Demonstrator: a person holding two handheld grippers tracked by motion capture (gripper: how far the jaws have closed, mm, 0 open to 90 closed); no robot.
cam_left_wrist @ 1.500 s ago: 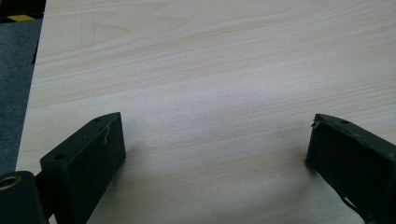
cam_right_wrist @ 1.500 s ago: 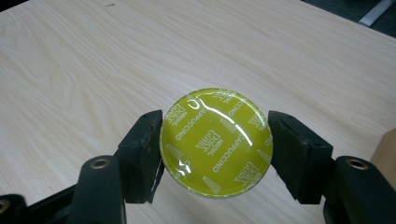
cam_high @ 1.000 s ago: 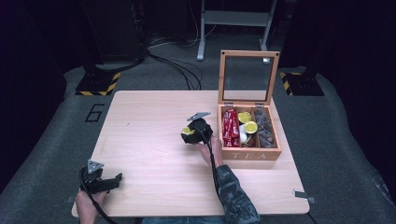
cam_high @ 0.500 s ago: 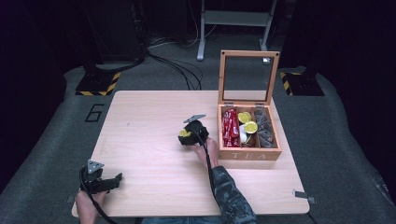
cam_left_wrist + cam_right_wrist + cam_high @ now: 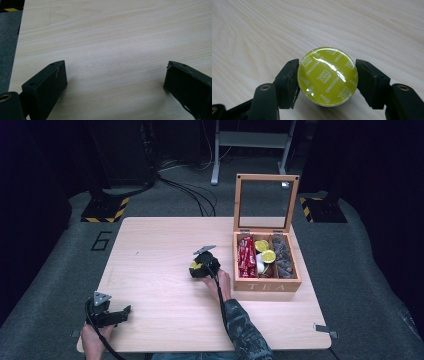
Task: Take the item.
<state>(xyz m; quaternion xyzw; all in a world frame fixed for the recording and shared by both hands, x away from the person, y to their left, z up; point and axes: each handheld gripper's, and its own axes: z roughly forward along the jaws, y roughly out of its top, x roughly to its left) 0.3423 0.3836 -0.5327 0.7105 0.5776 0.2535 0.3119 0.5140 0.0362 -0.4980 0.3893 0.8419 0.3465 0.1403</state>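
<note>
The right gripper (image 5: 327,75) is clamping a yellow coffee capsule (image 5: 327,76) — both pads are pressing on its rim, and the foil lid is facing the camera, low in the middle of the right gripper view. In the high view the same gripper (image 5: 200,266) is sitting near the centre of the frame, over bare wood just left of the tea box (image 5: 267,284), with the capsule (image 5: 195,265) showing as a yellow spot at its tip. The left gripper (image 5: 115,82) is lying with its jaws spread wide and nothing between them; in the high view it (image 5: 120,312) is resting at the lower left, near the front edge of the table (image 5: 150,250).

The box is standing open at the centre right, lid upright, holding red sachets (image 5: 245,257), two more yellow capsules (image 5: 265,251) and dark pieces in the right-hand compartment. Judging by this, one capsule is being carried out onto the table — the pick-up looks done, while setting it down and letting go remain.
</note>
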